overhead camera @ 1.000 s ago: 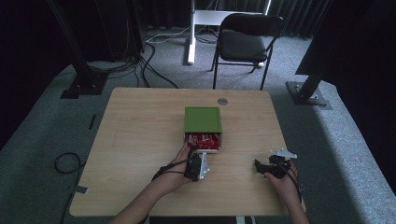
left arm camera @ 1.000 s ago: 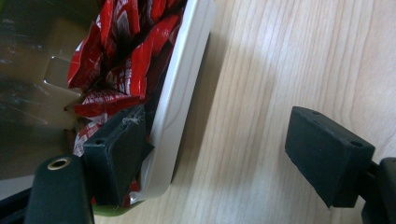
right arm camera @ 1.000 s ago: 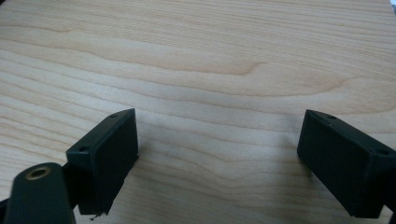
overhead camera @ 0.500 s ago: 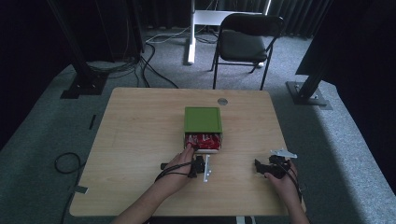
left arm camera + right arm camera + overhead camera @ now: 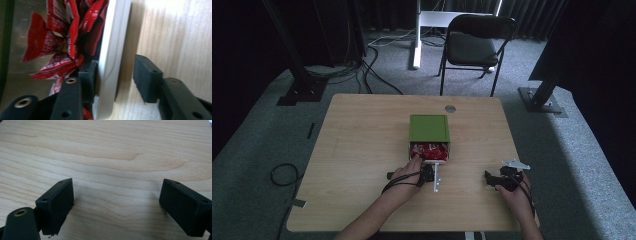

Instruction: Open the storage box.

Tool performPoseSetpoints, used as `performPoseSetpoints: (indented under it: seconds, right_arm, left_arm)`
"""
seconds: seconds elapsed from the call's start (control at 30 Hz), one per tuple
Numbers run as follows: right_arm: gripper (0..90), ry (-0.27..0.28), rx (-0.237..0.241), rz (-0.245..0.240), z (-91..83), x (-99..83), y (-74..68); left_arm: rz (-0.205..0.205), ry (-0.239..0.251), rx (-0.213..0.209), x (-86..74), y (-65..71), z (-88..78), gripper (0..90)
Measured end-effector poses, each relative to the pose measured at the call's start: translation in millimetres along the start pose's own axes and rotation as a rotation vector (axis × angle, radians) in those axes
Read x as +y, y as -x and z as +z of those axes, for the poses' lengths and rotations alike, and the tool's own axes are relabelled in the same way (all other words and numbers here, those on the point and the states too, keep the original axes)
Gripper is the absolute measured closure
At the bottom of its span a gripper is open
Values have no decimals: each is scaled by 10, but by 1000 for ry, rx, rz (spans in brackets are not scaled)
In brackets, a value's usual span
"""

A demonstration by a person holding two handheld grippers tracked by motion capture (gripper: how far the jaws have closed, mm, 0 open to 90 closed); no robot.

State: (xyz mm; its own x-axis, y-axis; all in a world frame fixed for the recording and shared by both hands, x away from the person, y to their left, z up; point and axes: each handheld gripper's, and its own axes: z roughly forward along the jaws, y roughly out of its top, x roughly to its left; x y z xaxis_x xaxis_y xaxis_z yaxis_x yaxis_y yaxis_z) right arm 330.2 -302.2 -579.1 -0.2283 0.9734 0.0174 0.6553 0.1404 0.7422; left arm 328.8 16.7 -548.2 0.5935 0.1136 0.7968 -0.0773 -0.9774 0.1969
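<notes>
you are closing the left gripper [image 5: 115, 82] around the white drawer front [image 5: 113, 50] for a pull, 1 pad still apart; right gripper [image 5: 116, 205] resting agape

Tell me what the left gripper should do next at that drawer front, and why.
Probably finish closing. The left gripper has just been closing and straddles the white drawer front: one pad sits inside against it, by the red packets, while the outer pad still stands off it. Only with both pads pressing could it move the drawer under the green box.
</notes>
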Motion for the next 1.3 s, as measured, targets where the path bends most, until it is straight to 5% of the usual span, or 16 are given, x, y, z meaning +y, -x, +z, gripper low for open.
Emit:
performPoseSetpoints:
  seconds: [0.23,1.3]
  right_arm:
    - [118,0,0,0,0,0,0]
    - [118,0,-1,0,0,0,-1]
  left_arm:
    - [-1,-24,23,22,-22,29,707]
    - [-19,-9,-55,45,33,-153,724]
